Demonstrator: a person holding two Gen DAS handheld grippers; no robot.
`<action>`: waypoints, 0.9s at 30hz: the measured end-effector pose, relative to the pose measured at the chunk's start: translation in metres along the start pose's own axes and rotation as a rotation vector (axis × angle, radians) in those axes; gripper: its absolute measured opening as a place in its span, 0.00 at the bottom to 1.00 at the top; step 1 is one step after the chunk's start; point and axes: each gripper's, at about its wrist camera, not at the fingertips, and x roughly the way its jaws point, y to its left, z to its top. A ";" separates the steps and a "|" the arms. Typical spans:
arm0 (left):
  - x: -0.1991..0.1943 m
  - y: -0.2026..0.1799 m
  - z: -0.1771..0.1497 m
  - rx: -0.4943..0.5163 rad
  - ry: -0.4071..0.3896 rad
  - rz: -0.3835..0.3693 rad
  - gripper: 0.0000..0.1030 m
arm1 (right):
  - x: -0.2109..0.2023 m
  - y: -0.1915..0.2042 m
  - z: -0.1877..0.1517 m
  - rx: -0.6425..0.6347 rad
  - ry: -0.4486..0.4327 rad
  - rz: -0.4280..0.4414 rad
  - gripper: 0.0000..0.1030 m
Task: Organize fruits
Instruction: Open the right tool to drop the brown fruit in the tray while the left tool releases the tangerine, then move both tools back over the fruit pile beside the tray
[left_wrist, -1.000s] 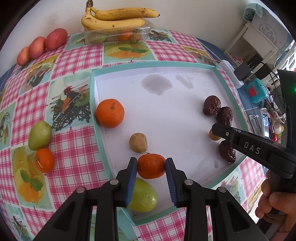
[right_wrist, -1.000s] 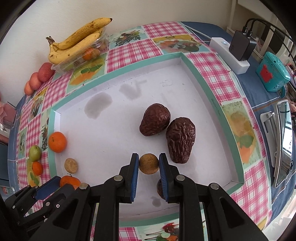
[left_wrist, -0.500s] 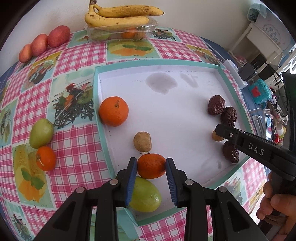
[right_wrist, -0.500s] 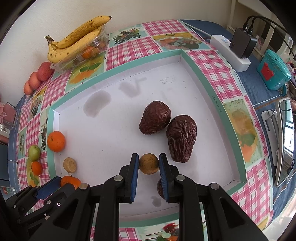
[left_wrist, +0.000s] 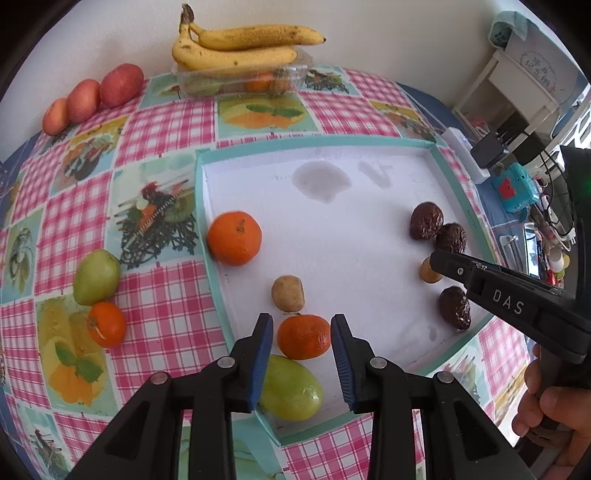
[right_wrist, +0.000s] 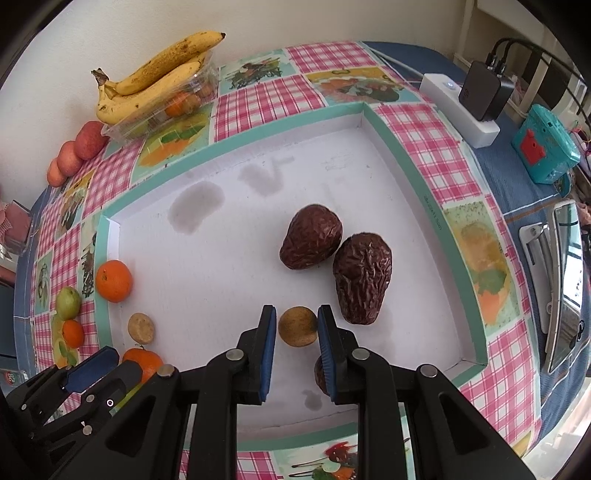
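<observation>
The left gripper (left_wrist: 301, 341) has its blue-padded fingers spread around a small orange mandarin (left_wrist: 303, 336), with a gap on each side, so nothing is grasped. That mandarin lies on the white floor of the shallow teal-rimmed tray (left_wrist: 369, 206), near its near-left corner, just beside a green oval fruit (left_wrist: 291, 387) nearer the camera and a small tan round fruit (left_wrist: 288, 293) farther in. A larger orange (left_wrist: 234, 238) rests against the tray's left wall.

The right gripper (right_wrist: 296, 325) brackets a small brown round fruit (right_wrist: 297, 326) at the tray's right side; whether the pads press it cannot be told. Two wrinkled dark brown fruits (right_wrist: 364, 273) touch each other just beyond it, and a third (left_wrist: 455, 307) lies nearer.

Outside the tray, on the pink checked tablecloth (left_wrist: 162, 122), sit a green pear-like fruit (left_wrist: 96, 277) and a small orange (left_wrist: 106, 324), with yellow bananas (left_wrist: 240, 48) atop a clear plastic box (left_wrist: 240, 79) at the far edge.
</observation>
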 end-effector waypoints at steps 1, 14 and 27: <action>-0.003 0.002 0.001 -0.005 -0.007 0.002 0.35 | -0.002 0.000 0.001 -0.002 -0.004 0.000 0.23; -0.022 0.068 0.003 -0.265 -0.026 0.212 0.39 | -0.016 0.010 0.005 -0.041 -0.034 -0.007 0.45; -0.028 0.075 0.003 -0.267 -0.078 0.356 1.00 | -0.018 0.023 0.002 -0.109 -0.053 -0.034 0.82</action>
